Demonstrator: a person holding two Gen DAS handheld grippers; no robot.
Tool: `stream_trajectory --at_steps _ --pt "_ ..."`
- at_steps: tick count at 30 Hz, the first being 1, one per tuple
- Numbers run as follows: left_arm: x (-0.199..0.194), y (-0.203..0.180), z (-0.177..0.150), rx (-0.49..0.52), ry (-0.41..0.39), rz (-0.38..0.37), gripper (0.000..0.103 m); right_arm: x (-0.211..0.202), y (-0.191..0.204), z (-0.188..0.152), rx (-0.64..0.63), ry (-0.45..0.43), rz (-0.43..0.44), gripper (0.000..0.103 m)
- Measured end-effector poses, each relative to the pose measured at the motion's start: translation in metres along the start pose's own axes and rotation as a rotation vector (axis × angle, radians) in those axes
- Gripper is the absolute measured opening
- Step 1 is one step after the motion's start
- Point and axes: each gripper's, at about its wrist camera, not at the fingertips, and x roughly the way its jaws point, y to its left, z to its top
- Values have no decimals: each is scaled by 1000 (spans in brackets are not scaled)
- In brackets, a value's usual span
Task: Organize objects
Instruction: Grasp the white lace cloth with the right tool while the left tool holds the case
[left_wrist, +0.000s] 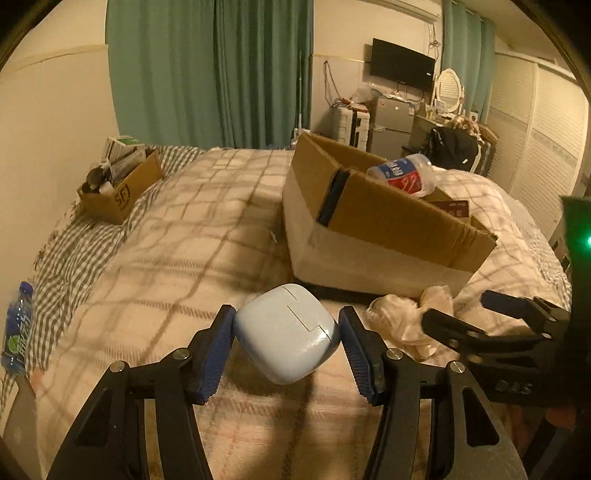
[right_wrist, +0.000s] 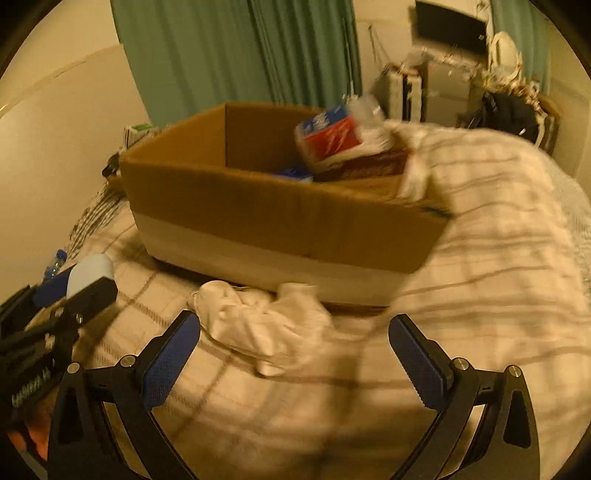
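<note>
My left gripper (left_wrist: 287, 325) is shut on a pale blue rounded case (left_wrist: 286, 332) and holds it just above the checked blanket (left_wrist: 184, 229). It also shows at the left of the right wrist view (right_wrist: 79, 282). A large open cardboard box (left_wrist: 373, 218) stands ahead on the bed with a crushed plastic bottle (left_wrist: 404, 175) and other items inside; it also shows in the right wrist view (right_wrist: 280, 214). My right gripper (right_wrist: 295, 334) is open and empty, close to a crumpled white cloth (right_wrist: 266, 328) lying in front of the box.
A smaller cardboard box (left_wrist: 118, 188) full of items sits at the bed's far left by the wall. A blue drink bottle (left_wrist: 16, 328) lies at the left edge. Green curtains, a fridge, a TV and a cluttered desk stand beyond the bed.
</note>
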Motion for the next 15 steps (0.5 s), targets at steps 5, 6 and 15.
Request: stream_trajectory --at_steps 5,6,15 --pt "4 7 -5 -22 7 2 59 26 8 4 0 46 24 95" --pt "4 7 -5 -23 11 -3 59 32 7 3 1 61 26 92" --pt "3 5 -10 -17 38 -54 59 28 21 -15 -61 86 46 23"
